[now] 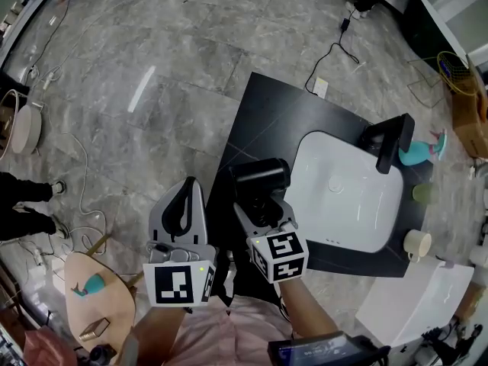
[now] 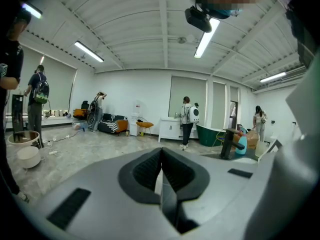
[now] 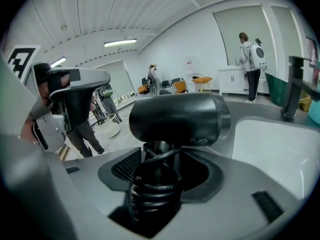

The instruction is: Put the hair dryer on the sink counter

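A: So, what are we doing with the right tongs (image 1: 263, 204)?
B: We're clamping them on the hair dryer (image 1: 259, 175) by its handle, with the coiled cord (image 3: 152, 194) sitting between the jaws. The barrel is lying crosswise just past the tips, and the handle is running back along the jaws.
A: And the left tongs (image 1: 185, 204)?
B: Jaws together, nothing between them. We're holding them beside the right pair, off the counter's edge and over the floor (image 1: 152, 90), so the right hand is the nearer one by far.
A: Target?
B: The sink counter (image 1: 259, 113) is lying ahead of and below the right tongs. The white basin (image 1: 347, 189) is sitting just to their right, with the faucet (image 1: 389, 139) beyond it. We're reckoning the bare black strip under the barrel is the landing spot, so we're looking at a straight lowering move that keeps the barrel off the basin.
A: What are we missing?
B: We're not making out whether the dryer is touching the counter or hanging above it, since barrel and tongs are covering that patch from above. We're also not telling which barrel end is the nozzle.
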